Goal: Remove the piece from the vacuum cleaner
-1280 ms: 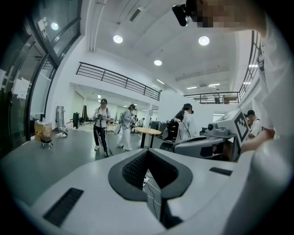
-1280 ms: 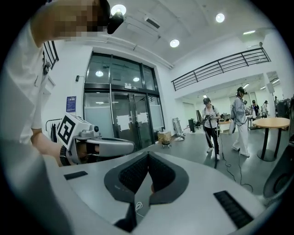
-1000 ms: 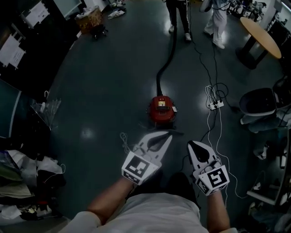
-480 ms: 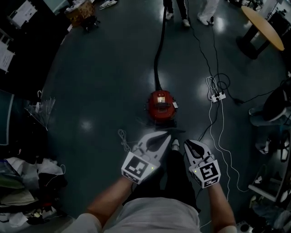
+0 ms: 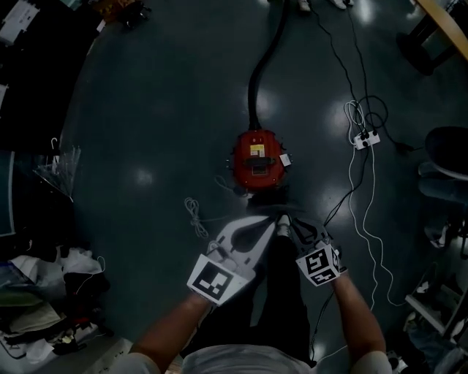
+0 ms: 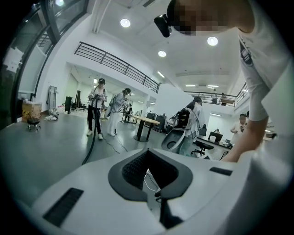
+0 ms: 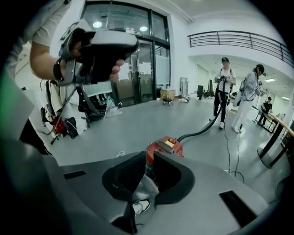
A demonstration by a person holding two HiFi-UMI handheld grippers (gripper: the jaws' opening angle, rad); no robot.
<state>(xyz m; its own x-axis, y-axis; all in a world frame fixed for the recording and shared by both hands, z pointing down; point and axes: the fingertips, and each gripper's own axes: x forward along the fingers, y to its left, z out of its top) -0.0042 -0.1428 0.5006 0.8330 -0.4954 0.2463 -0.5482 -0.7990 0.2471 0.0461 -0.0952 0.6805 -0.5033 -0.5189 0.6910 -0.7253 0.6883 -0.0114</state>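
The red vacuum cleaner (image 5: 257, 161) stands on the dark floor, and its black hose (image 5: 257, 77) runs away from it towards standing people. In the right gripper view the vacuum cleaner (image 7: 165, 146) lies just beyond the jaws. My left gripper (image 5: 268, 219) hovers short of the cleaner, shut and empty. Beside it my right gripper (image 5: 295, 234) points down at the floor near the cleaner. Its jaws are opening by a narrow gap, with nothing between them. The left gripper view looks over the room, with the hose (image 6: 89, 147) at the left. The piece on the cleaner cannot be made out.
A power strip (image 5: 365, 137) with white cables lies right of the cleaner, and a loose cord (image 5: 194, 212) lies to its left. Clutter (image 5: 44, 292) fills the left edge. A chair (image 5: 446, 157) and a round table (image 5: 447, 18) stand at the right.
I have stepped closer to the cleaner, which now lies nearer both grippers. My right gripper has swung in towards the left one and tipped downwards.
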